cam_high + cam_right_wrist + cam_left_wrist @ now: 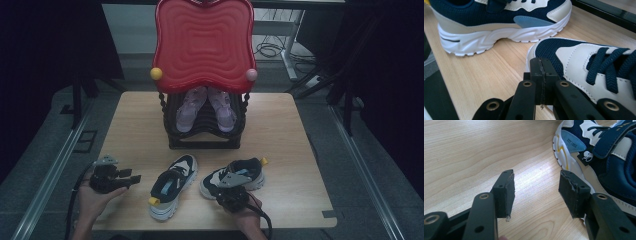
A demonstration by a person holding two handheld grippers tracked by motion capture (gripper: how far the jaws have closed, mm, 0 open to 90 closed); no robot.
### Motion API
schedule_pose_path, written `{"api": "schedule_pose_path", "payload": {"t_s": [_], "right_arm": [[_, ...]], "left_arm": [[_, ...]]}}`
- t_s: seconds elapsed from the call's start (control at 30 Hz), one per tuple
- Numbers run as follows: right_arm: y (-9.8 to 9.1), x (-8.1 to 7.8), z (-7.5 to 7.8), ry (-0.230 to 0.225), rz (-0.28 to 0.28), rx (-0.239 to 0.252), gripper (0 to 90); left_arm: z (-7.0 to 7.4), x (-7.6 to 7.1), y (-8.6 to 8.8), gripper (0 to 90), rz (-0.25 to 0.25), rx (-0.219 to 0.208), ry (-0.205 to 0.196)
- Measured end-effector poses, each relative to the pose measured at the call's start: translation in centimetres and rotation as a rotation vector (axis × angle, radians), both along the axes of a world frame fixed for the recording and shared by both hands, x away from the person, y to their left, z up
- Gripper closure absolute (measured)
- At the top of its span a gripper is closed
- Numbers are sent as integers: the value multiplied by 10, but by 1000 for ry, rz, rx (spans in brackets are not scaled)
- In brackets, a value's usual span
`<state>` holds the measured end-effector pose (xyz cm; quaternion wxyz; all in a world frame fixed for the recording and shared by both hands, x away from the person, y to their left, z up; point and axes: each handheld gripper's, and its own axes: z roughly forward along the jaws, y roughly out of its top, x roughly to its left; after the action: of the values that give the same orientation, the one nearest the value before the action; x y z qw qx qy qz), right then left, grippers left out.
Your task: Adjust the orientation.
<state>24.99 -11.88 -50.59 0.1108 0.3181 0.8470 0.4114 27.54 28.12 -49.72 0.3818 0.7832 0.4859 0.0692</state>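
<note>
Near edge, left: left gripper (134, 178), black two-jaw tool in the person's left hand (95, 197); jaws spread wide with nothing between them, over bare wood just beside the left sneaker.

Near edge, centre-right: right gripper (541, 68), jaws pressed together on nothing, tips at the toe of the right sneaker; whether they touch it cannot be told.

Toward the near edge: left navy-and-cream mesh sneaker with white sole (172, 186), and right navy-and-cream mesh sneaker with white sole (235, 177), apart, on the pale wooden table (290, 130).

Far edge, centre: black ribbed rack (205, 135) holding a pair of pale pink shoes (205, 107), under a red wavy-edged tray top (204, 42).

Risks, judged: closed jaws cannot take the right sneaker and may only shove it across the wood or toward the near edge; a grasp on soft mesh or laces could slip; the wide left jaws could knock the left sneaker askew.
</note>
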Motion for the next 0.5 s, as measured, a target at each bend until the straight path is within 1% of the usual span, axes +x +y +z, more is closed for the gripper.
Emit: {"api": "schedule_pose_path", "payload": {"t_s": [0.13, 0.27, 0.33, 0.4, 0.43, 0.5], "right_arm": [[2, 2, -1, -6, -10, 0, 892], [2, 2, -1, -6, -8, 2, 891], [1, 1, -1, -1, -2, 11, 891], [-1, 0, 1, 3, 7, 27, 891], [-3, 0, 3, 7, 15, 47, 891], [-8, -1, 8, 8, 17, 71, 891]], "left_arm": [[-1, 0, -1, 462, -1, 2, 3], [-1, 0, -1, 461, -1, 3, 4], [-1, 0, -1, 462, -2, 3, 4], [-1, 0, 0, 461, -1, 2, 4], [-1, 0, 0, 461, 0, 0, 3], [-1, 0, 1, 461, 2, 0, 2]]}}
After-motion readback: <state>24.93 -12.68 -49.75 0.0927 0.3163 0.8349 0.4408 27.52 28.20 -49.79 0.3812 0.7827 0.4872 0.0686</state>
